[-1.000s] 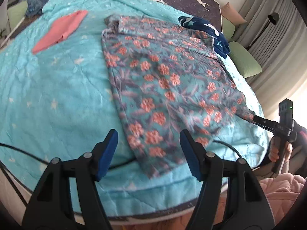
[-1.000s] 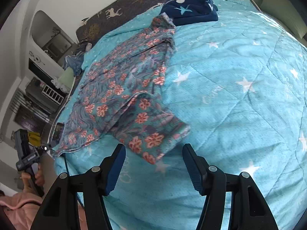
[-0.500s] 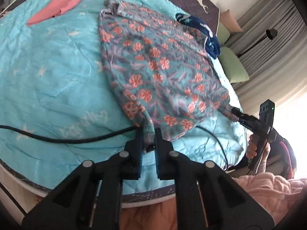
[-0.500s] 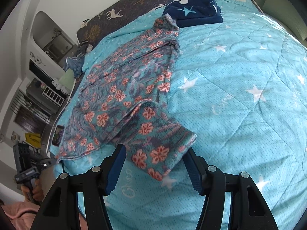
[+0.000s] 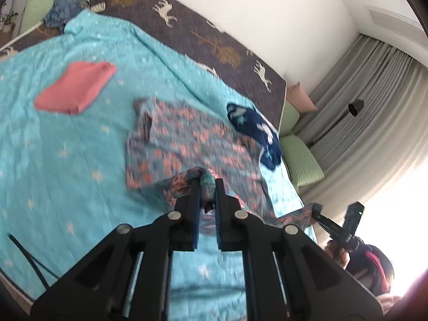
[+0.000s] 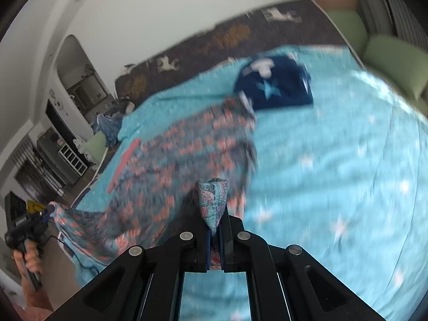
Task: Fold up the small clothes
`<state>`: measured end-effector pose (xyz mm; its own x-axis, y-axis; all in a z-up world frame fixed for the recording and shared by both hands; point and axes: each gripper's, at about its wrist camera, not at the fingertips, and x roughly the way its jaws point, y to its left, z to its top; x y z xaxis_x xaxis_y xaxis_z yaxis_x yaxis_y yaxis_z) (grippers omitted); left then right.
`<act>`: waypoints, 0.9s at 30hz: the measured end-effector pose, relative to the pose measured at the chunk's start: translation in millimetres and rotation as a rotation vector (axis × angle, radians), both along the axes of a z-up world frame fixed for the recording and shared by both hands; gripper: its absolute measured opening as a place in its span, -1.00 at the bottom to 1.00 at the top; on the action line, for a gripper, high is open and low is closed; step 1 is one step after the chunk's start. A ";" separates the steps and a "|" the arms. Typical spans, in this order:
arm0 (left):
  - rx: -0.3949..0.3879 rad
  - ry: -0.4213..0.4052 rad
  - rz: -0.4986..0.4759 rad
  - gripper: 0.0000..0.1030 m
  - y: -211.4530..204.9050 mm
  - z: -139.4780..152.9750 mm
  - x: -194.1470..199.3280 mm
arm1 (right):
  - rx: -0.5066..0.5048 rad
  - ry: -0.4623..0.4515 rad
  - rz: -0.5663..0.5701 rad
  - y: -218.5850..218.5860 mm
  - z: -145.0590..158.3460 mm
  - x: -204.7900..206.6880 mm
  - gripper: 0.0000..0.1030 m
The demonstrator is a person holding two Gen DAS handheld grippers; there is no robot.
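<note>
Floral cloth, the small shirt, lies mid-bed on the turquoise quilt, its near hem lifted. The left gripper and right gripper are each clamped on a bunched hem corner. Open quilt spreads left and right. A folded pink garment lies well apart; a navy star-print garment touches the shirt's far edge.

Left claw: black angular arms, blue ribbed pads, four silver screws. Right claw: same build. Bare hand at lower left on a black handle; pink sleeve lower right.
</note>
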<state>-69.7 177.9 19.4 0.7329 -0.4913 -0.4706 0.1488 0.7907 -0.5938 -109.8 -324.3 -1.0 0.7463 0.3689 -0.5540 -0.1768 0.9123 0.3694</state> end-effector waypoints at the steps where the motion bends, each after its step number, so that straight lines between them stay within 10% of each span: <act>1: -0.001 -0.007 0.011 -0.80 2.8 5.9 8.4 | -0.015 -0.022 0.001 1.2 8.3 5.4 -0.94; 13: 0.017 -0.015 0.079 -0.80 22.4 32.2 118.6 | -0.098 -0.168 -0.010 23.5 69.8 101.1 -0.94; 27: 0.073 0.119 0.105 -0.80 20.9 5.3 292.8 | -0.194 -0.141 -0.091 43.2 68.8 254.8 -0.94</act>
<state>223.1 198.7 24.7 0.7152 -0.3761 -0.5891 -0.0052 0.8400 -0.5426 145.0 -281.1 67.8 0.8467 0.1932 -0.4958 -0.1278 0.9783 0.1629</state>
